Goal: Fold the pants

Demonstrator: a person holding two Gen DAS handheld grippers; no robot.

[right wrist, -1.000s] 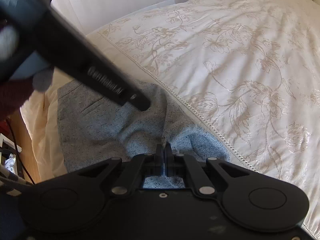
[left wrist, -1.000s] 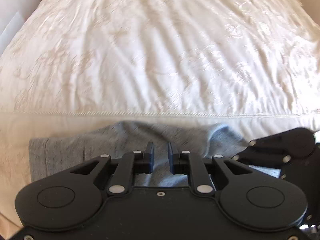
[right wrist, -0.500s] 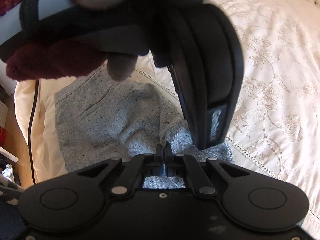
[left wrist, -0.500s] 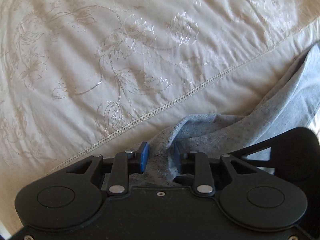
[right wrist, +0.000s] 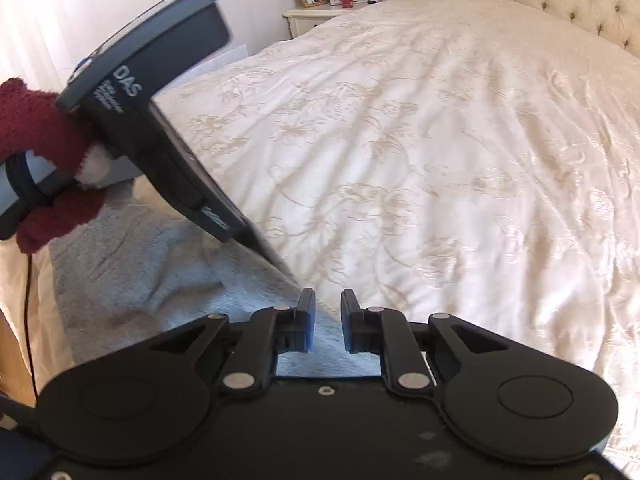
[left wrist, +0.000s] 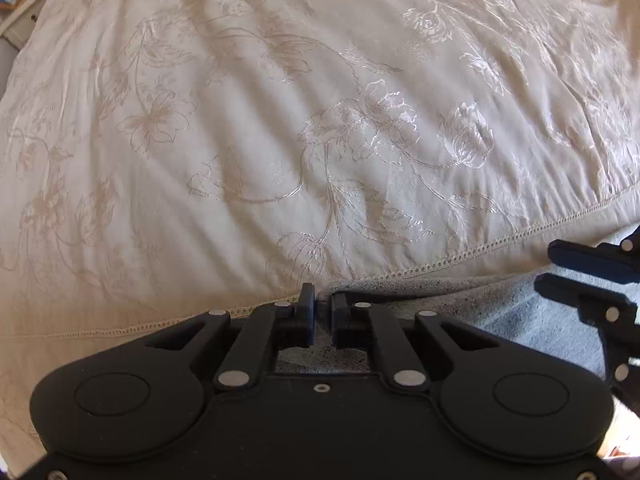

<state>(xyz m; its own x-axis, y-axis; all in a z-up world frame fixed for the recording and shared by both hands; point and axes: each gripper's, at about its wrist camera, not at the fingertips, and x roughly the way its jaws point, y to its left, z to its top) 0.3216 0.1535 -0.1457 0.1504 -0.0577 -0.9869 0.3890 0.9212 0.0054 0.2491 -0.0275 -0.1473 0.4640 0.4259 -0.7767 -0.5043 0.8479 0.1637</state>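
Left wrist view: the left tongs (left wrist: 323, 312) are pinched narrow on a fold of the grey pants (left wrist: 500, 312), which run off toward 3 o'clock along the near edge of the bed (left wrist: 280, 120). I'd keep that pinch firm and carry the edge flat, no twisting.

Right wrist view: the right tongs (right wrist: 327, 320) sit partly open over the pants (right wrist: 132, 272), not gripping anything. The pants bunch toward 9 o'clock, so smooth them before creasing.
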